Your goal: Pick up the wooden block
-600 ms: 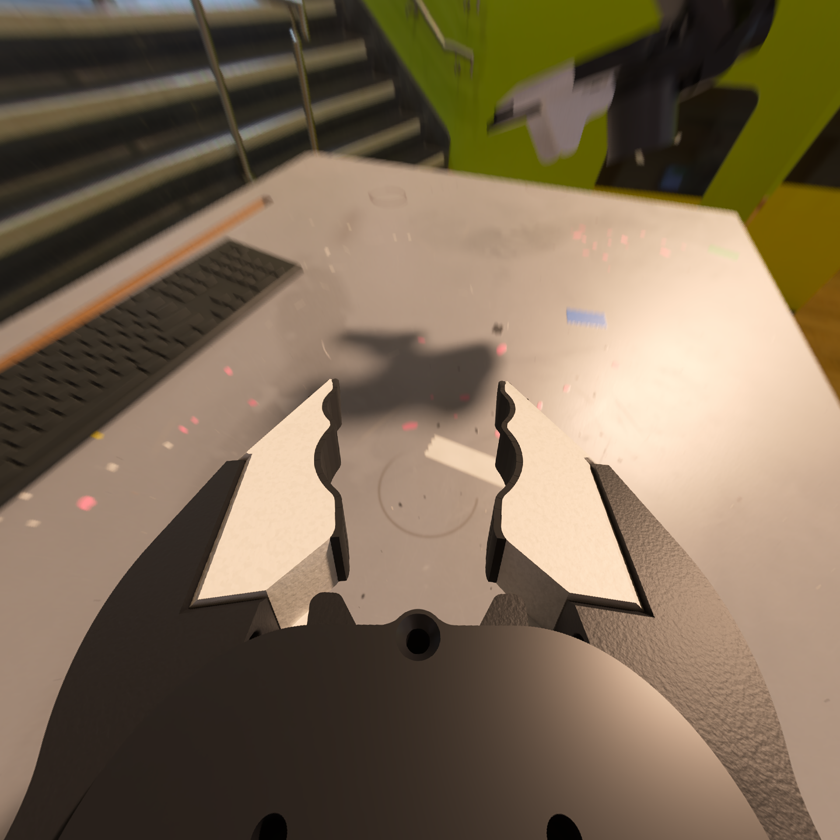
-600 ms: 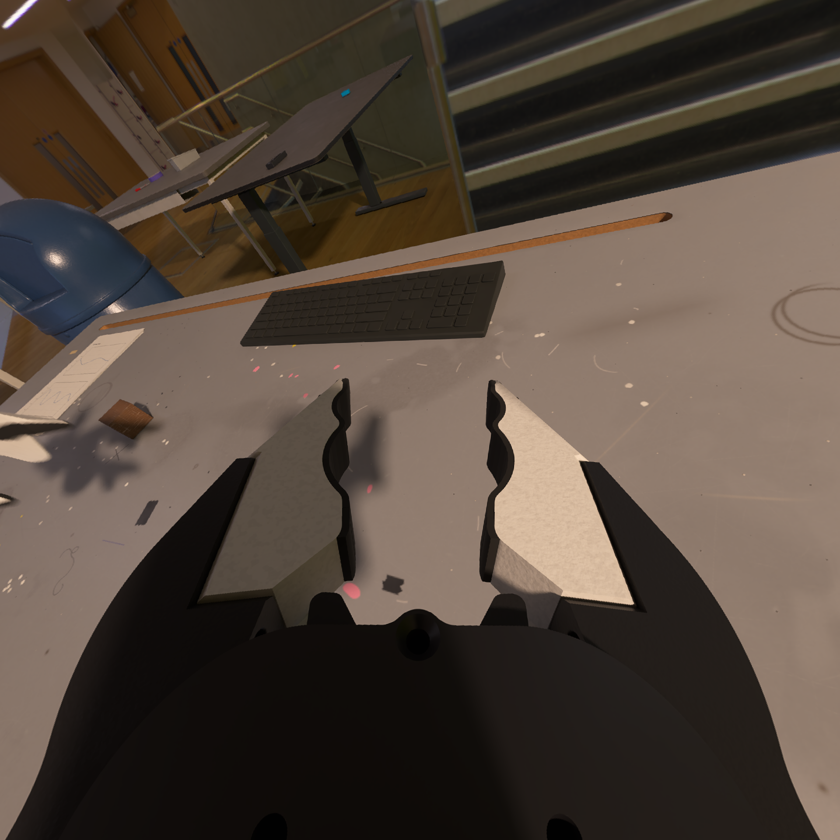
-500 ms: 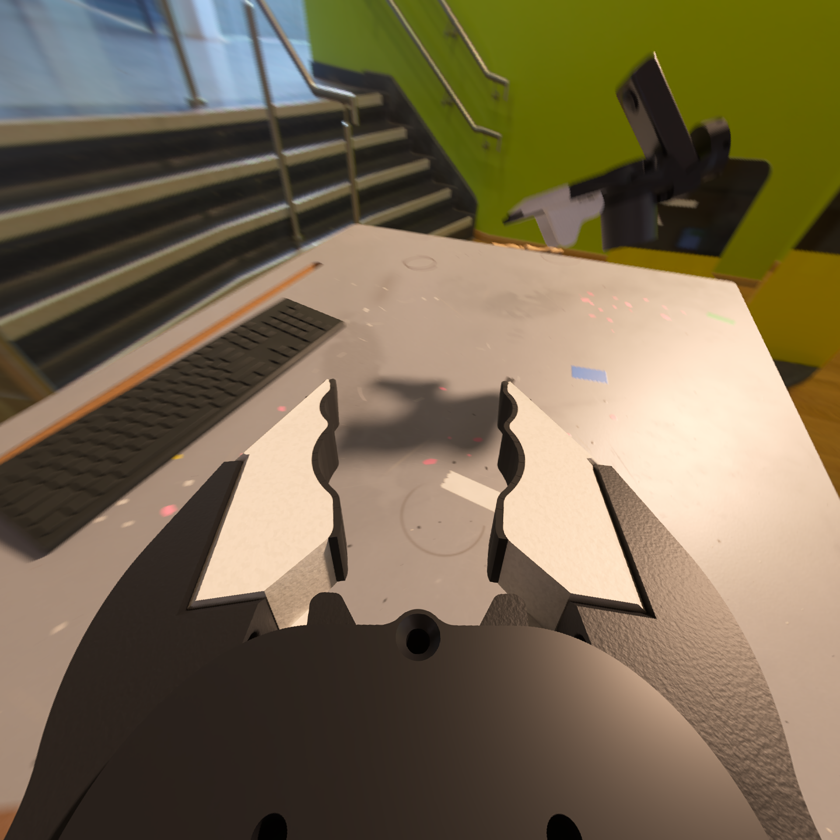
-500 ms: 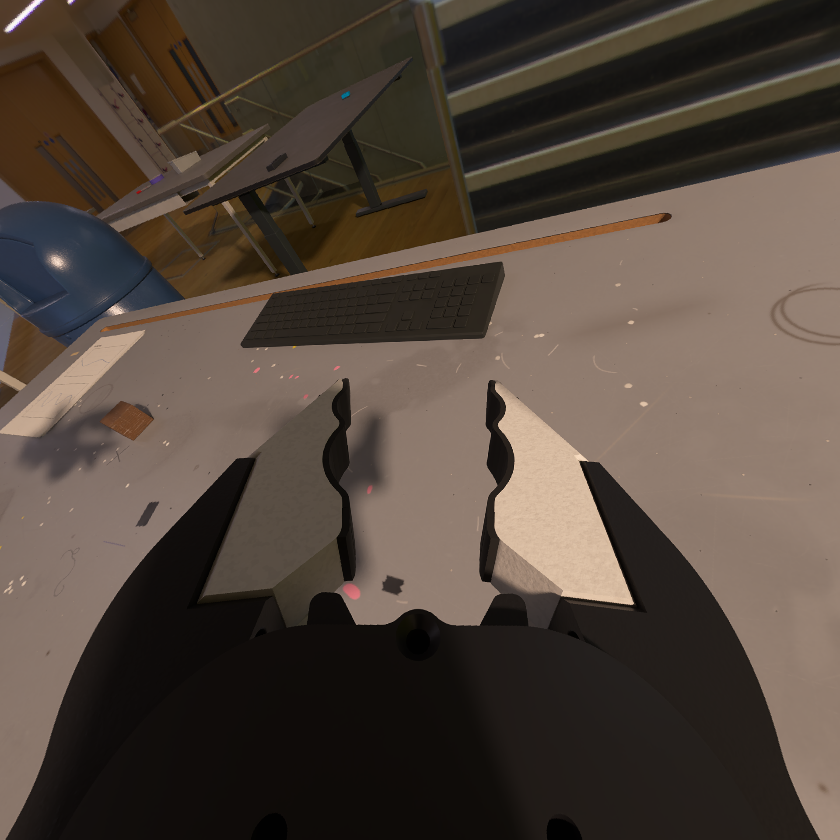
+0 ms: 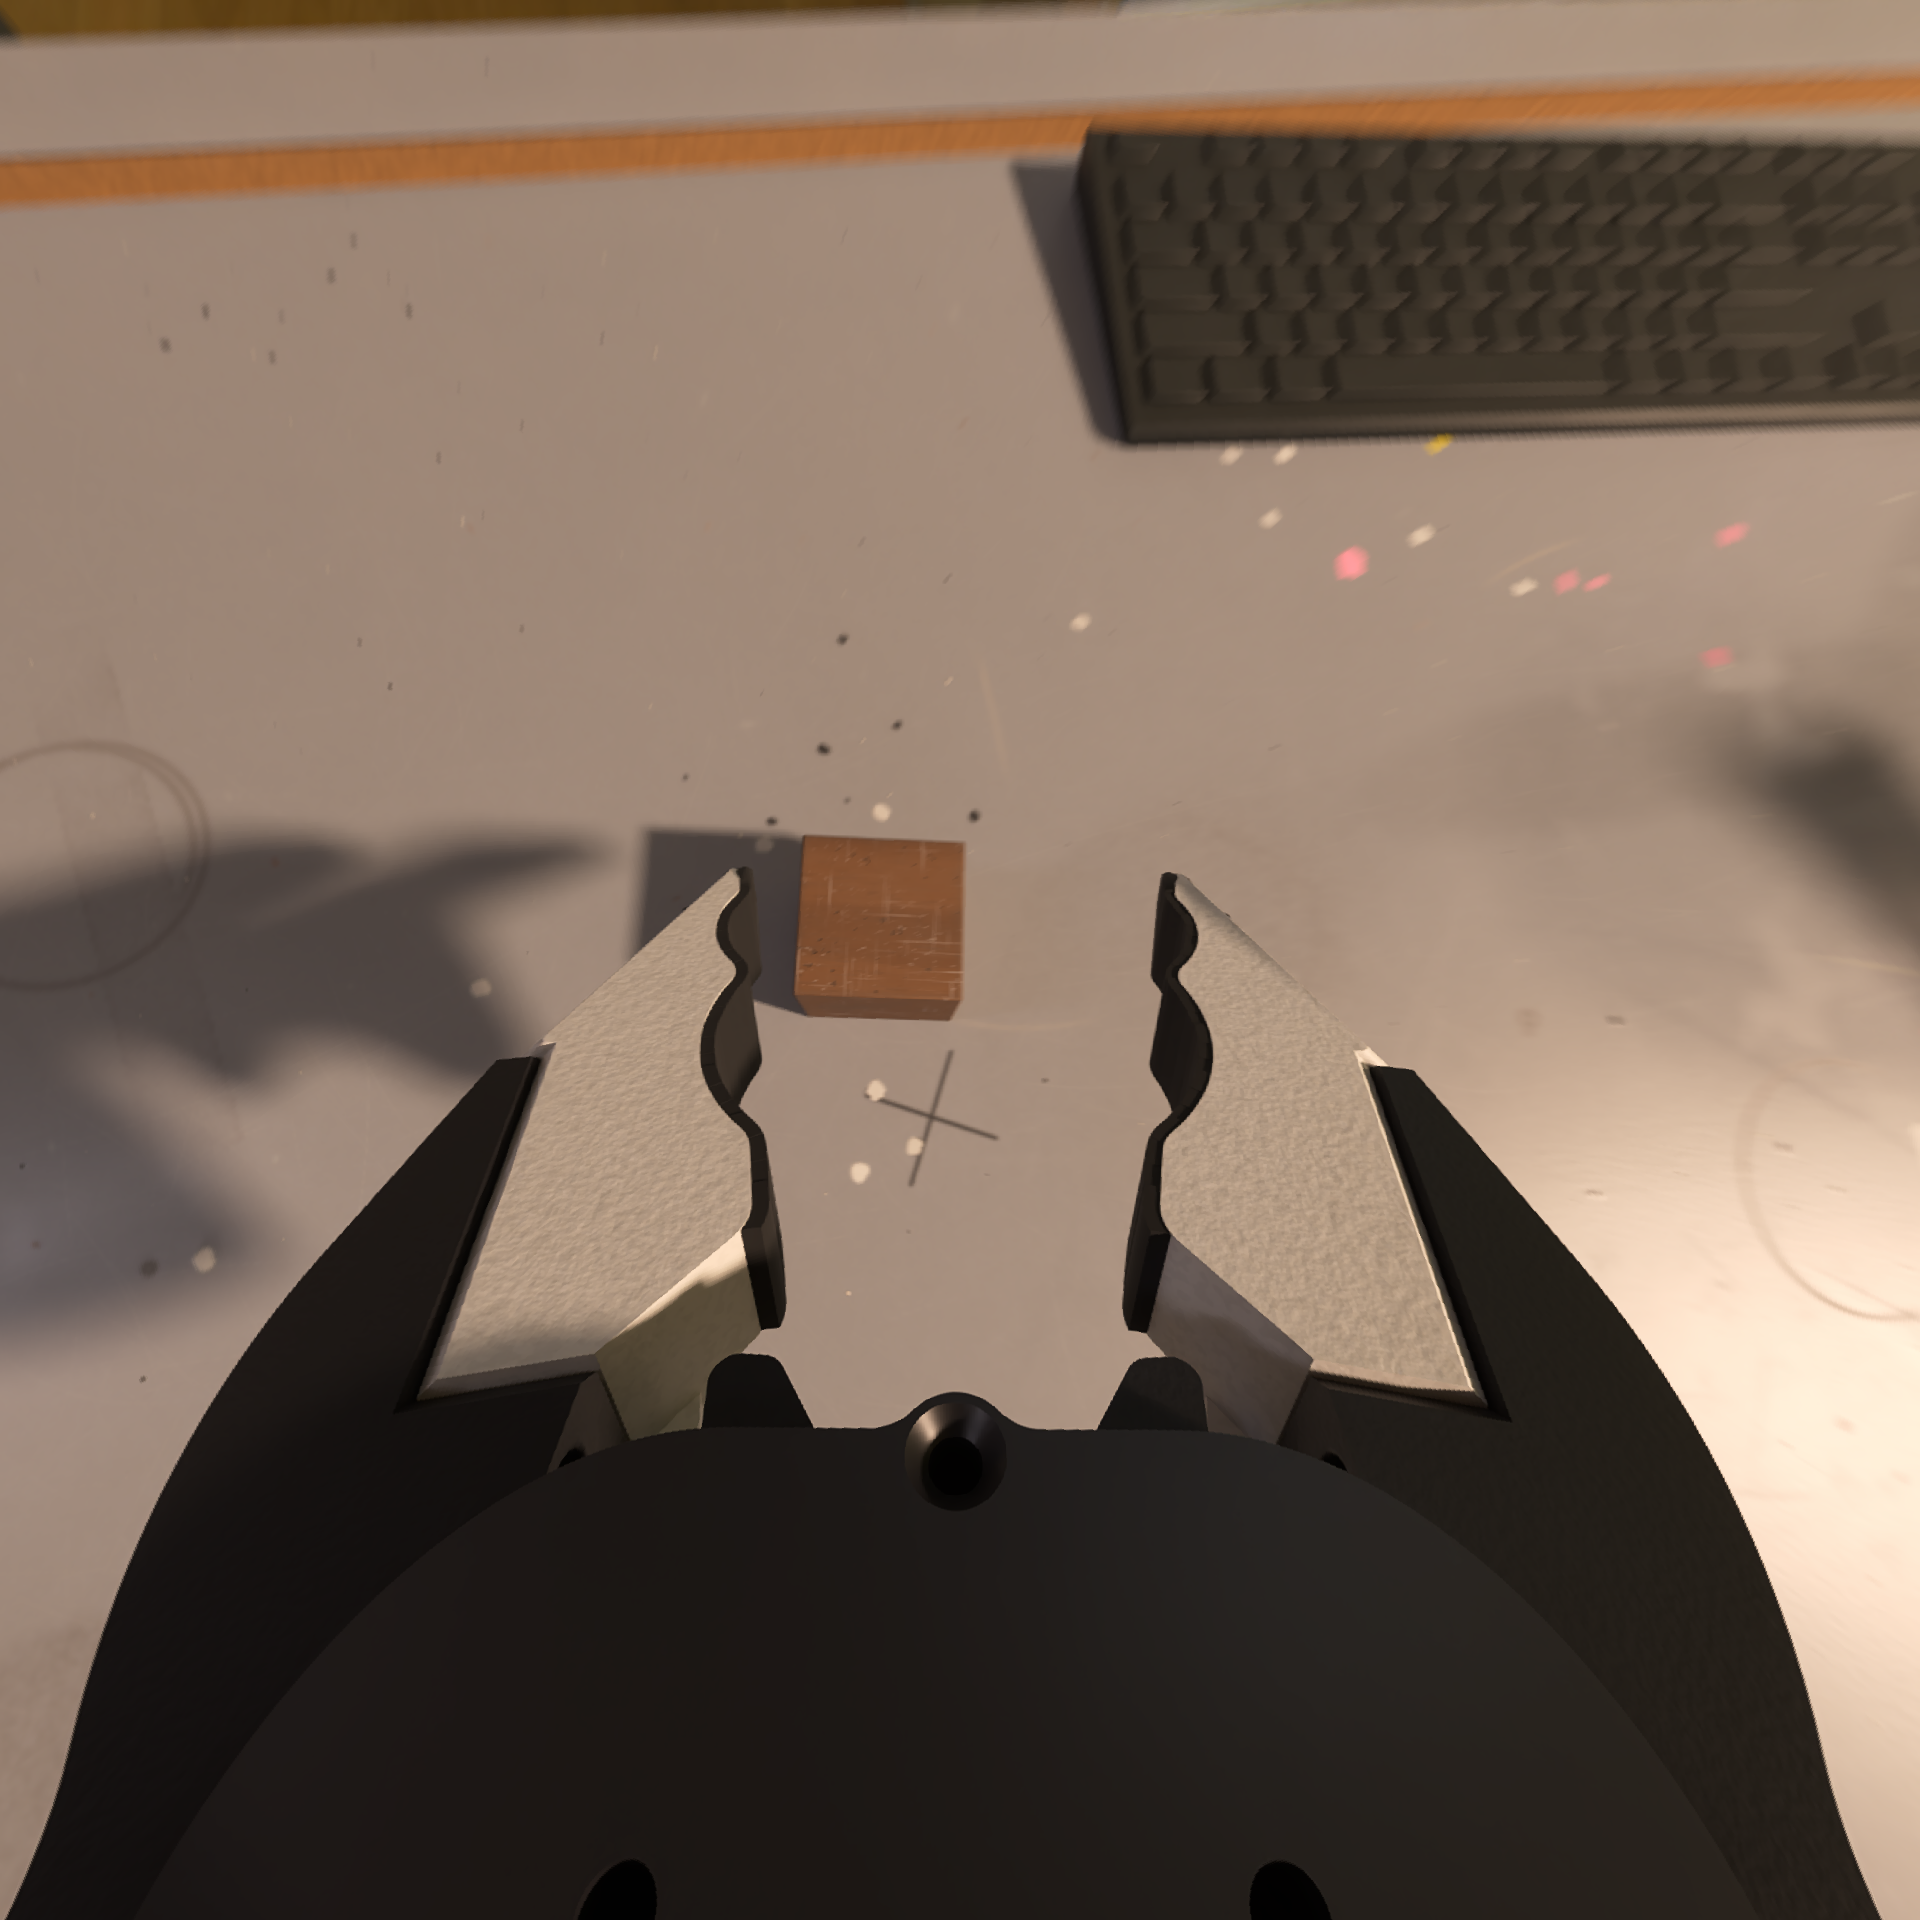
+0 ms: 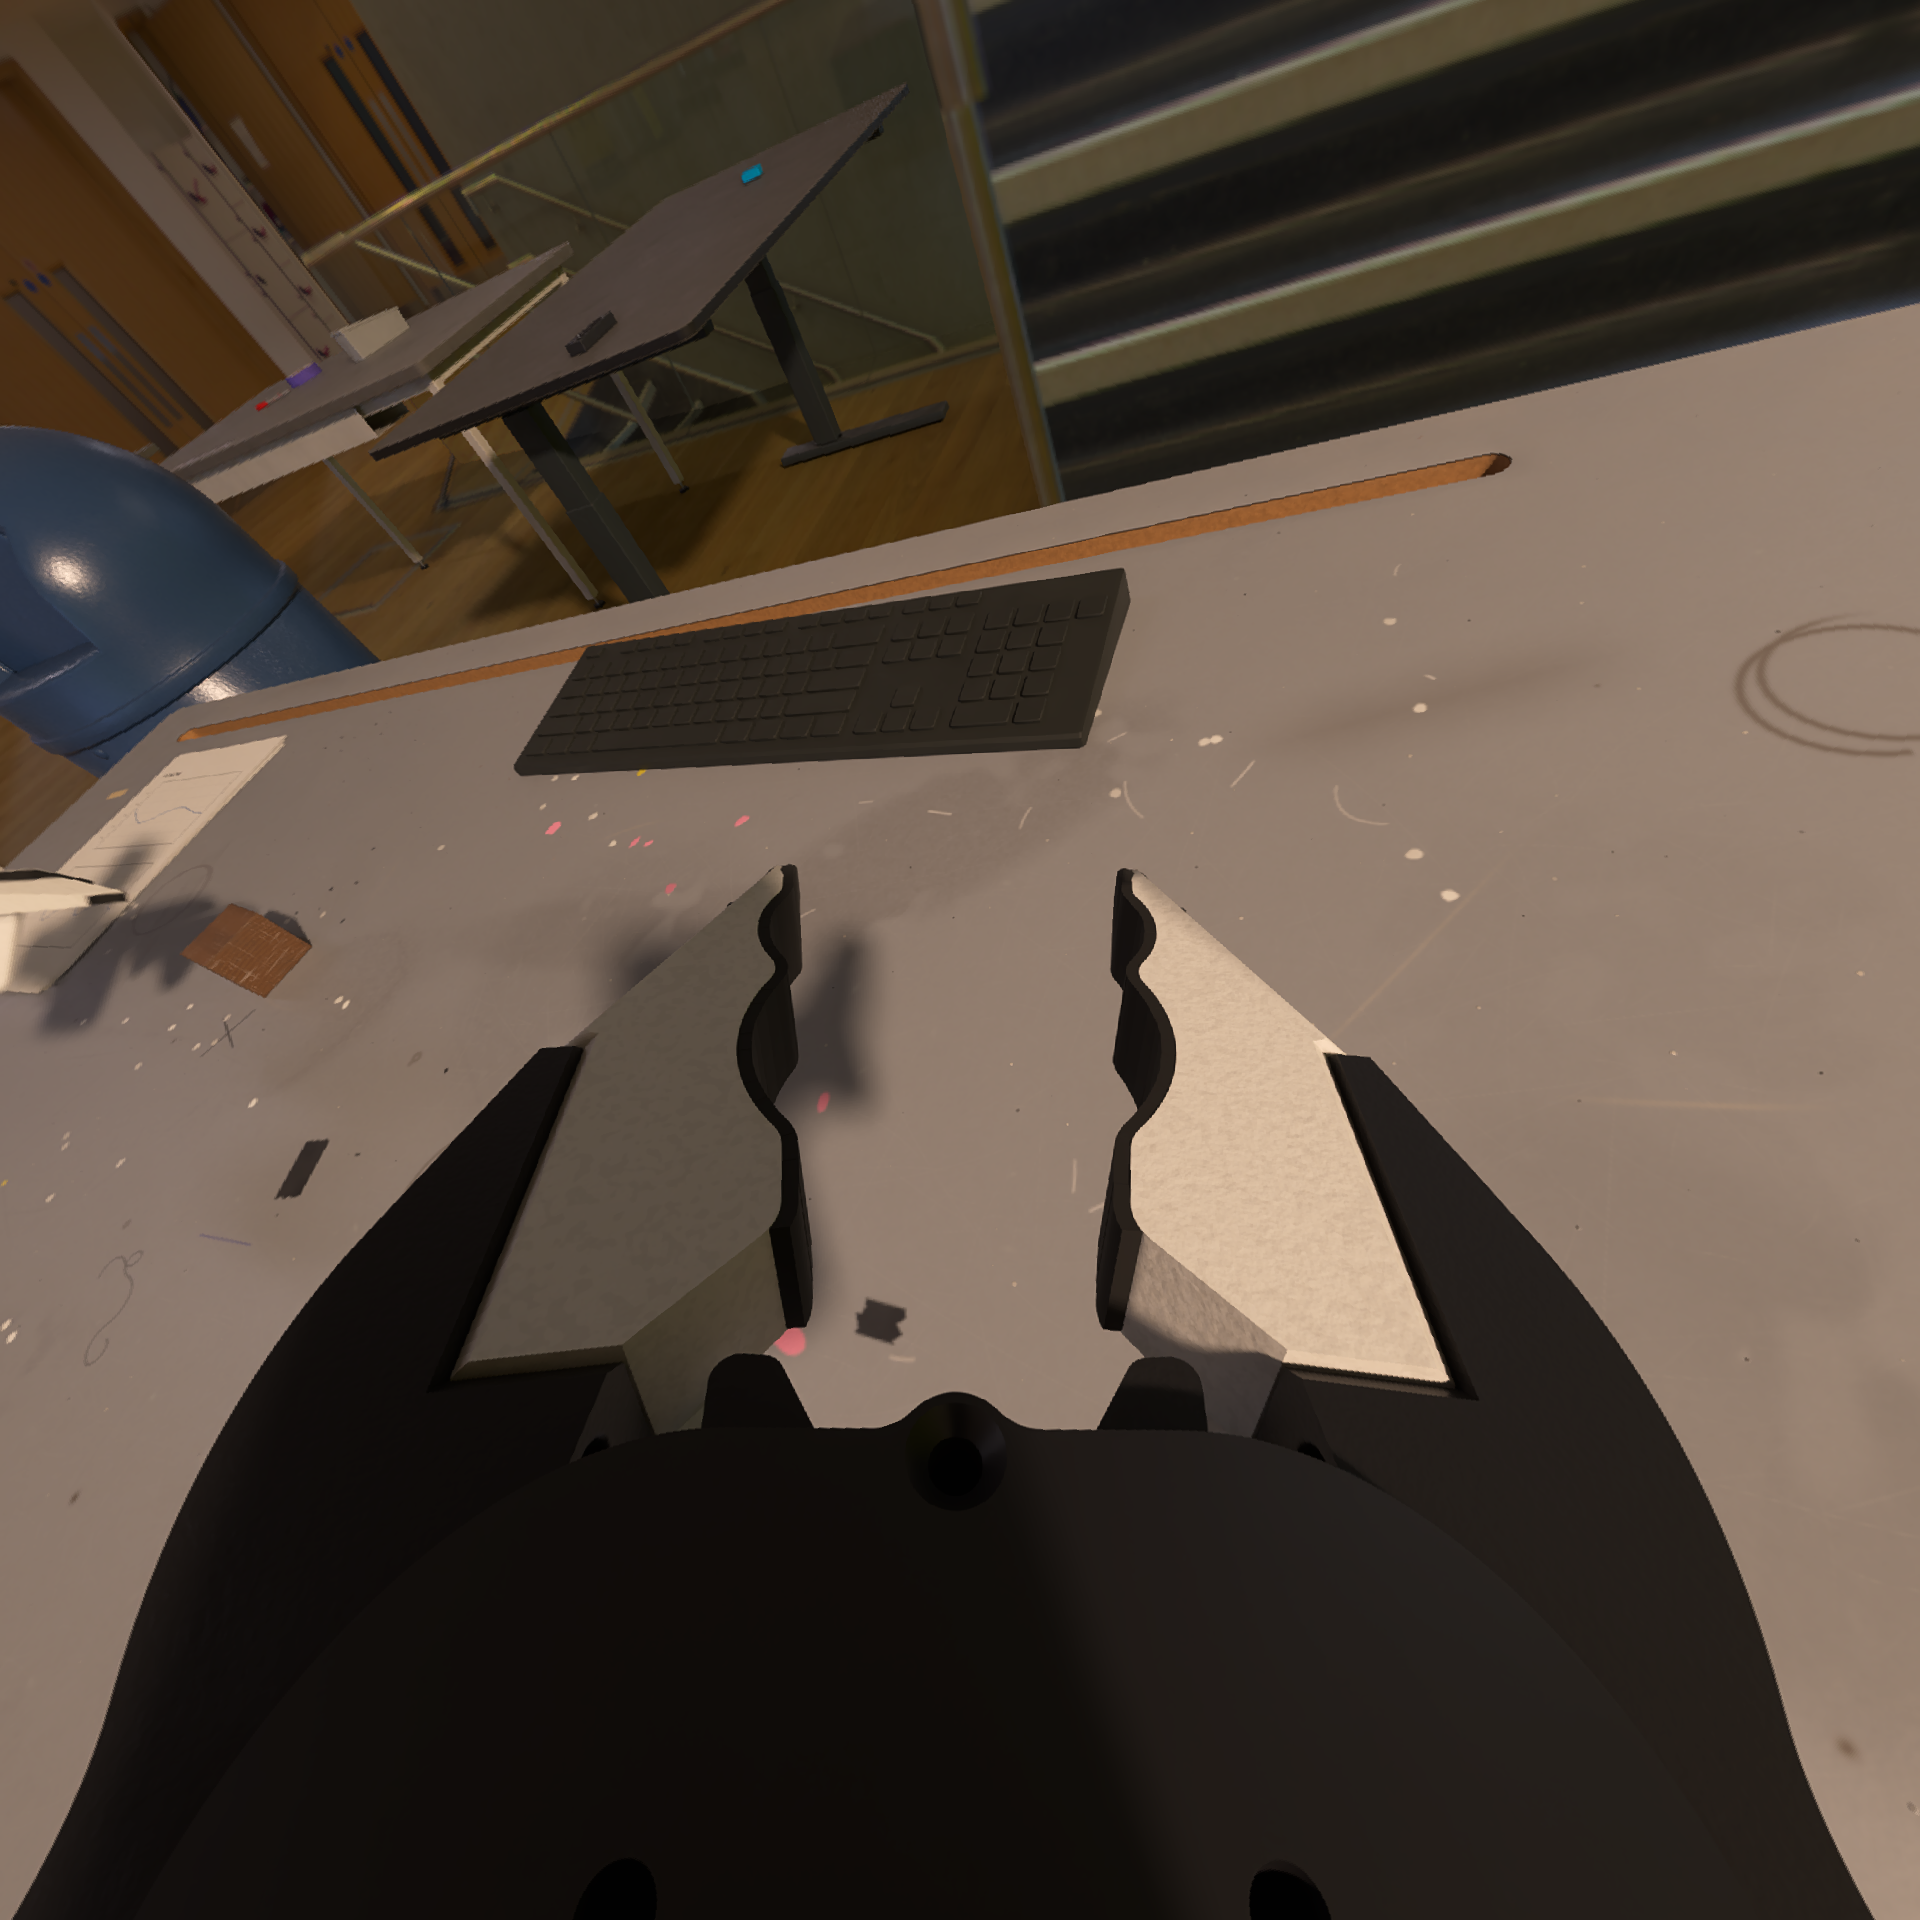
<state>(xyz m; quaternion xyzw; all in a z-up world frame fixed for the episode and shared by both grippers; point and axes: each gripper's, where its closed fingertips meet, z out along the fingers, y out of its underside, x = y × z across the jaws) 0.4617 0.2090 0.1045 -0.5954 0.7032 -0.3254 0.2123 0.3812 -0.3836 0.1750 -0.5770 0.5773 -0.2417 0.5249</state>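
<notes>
Left gripper, jaws wide apart and empty, hangs above the wooden block, which lies on the table at frame centre, nearer the left finger. Right gripper, likewise spread and empty, is well apart.

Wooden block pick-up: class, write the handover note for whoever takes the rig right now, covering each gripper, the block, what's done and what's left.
Left gripper: open, empty, above the table, pointing down at the block.
Block: flat on the table, between the open fingers in view but nearer the left finger, not touching. Keyboard lies beyond it.
Right gripper: open, empty, over the table near the keyboard, away from the block.
Done: left gripper lined up roughly over the block.
Left: centre it, lower, close, lift.
</notes>
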